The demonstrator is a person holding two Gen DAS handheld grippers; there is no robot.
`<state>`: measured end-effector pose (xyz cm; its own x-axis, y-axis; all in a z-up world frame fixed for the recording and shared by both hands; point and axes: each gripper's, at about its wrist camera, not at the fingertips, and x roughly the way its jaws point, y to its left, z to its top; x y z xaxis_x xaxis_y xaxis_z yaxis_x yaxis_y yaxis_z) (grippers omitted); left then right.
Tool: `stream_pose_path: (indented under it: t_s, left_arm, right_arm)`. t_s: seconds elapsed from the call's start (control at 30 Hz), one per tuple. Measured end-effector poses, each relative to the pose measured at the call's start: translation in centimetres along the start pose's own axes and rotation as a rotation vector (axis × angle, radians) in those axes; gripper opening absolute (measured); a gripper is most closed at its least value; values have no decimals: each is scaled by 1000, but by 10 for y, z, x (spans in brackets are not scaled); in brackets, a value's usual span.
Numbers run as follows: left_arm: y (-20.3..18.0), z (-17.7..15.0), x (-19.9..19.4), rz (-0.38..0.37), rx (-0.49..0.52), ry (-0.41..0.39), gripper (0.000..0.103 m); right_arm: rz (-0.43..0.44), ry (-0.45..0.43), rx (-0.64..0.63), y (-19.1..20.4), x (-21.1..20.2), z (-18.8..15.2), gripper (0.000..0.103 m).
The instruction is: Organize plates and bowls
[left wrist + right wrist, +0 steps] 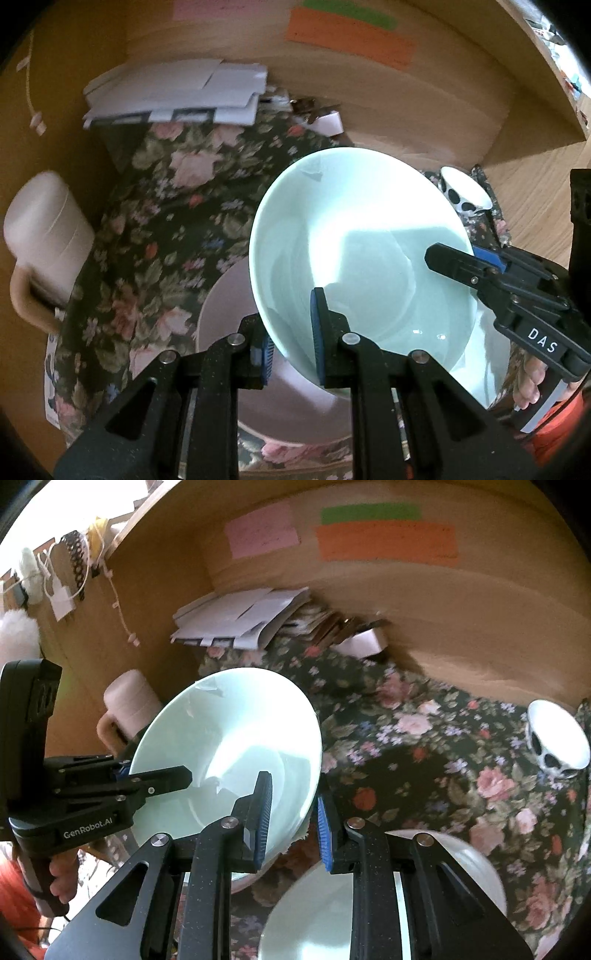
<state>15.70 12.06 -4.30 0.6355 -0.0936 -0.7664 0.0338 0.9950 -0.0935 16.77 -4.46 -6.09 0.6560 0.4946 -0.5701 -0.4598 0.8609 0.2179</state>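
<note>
"DAS" is read on the right gripper (484, 258), "GenRobot.AI" on the left gripper (122, 775). One pale green bowl (354, 236) is held tilted above the flowered cloth (166, 221) on the bench, its rim pinched on opposite sides by both pairs of jaws, nearly closed. One pink plate (225, 302) is seen beneath it, one white plate (314, 915) nearer the right side, one black-spotted bowl (557, 738) well apart, and one pink mug (44, 236) beside the cloth. Three coloured notes are stuck on the wooden wall; their writing cannot be read.

Glossy ceramic bowl (362, 236), matt floral cloth (166, 206), smooth wood wall (424, 103)
</note>
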Motion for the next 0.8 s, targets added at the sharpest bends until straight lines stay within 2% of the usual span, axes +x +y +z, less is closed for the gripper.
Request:
stream_pose_path:
  t_s: [0.23,0.5,0.8]
  left_arm:
    - [12,-18,3,2,-20,31,18]
    - [17,-31,3,18,-7,30,19]
    - [25,-38,8,1,-24,52,19]
  right_arm:
    - [52,80,-15,9,14,-13,20]
    - [60,114,-16,15,21,-19,21]
    - [55,145,-55,21,30,-24,21]
